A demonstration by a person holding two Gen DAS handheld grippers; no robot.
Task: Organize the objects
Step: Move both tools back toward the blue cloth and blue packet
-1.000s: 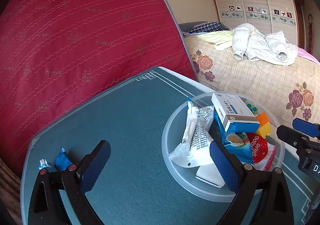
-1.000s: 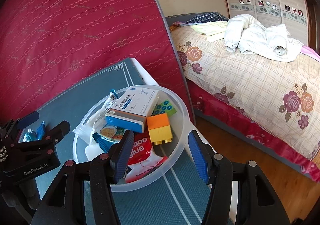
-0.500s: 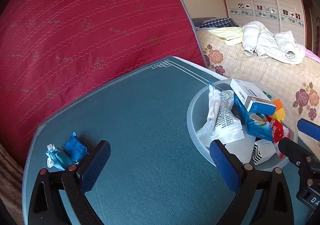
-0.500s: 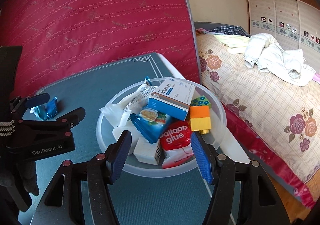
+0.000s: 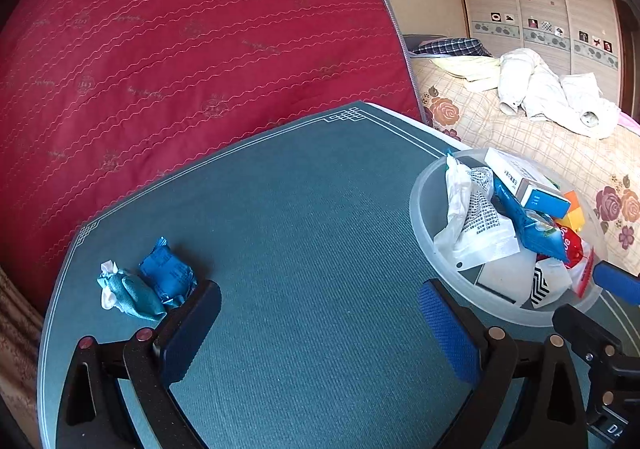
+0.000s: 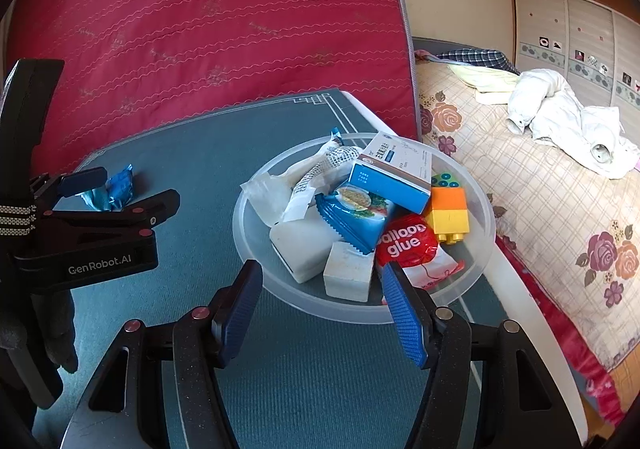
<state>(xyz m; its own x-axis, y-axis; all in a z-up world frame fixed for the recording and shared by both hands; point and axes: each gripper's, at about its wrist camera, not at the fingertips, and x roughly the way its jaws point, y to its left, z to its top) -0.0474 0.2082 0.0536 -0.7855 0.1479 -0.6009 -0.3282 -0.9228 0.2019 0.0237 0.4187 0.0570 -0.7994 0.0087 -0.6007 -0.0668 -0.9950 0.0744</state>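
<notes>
Your left gripper (image 5: pixel 316 323) has its fingers wide apart and empty, near two packets (image 5: pixel 150 283) at the worktop's (image 5: pixel 304 217) left edge; these belong in the bowl (image 6: pixel 478 249). Your right gripper (image 6: pixel 320 311), also spread and empty, waits at the bowl's near rim.

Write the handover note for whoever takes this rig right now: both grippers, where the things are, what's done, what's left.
Left gripper: open, empty, low over the table, its left finger close to the two loose packets.
Right gripper: open, empty, at the near rim of the clear bowl.
In the bowl: white-and-blue box, orange-yellow brick, balloon glue pack, blue snack packet, white packets and blocks.
Left: the blue foil packet and teal wrapped packet lie side by side on the table outside the bowl; probably they go in next, with the left gripper.
</notes>
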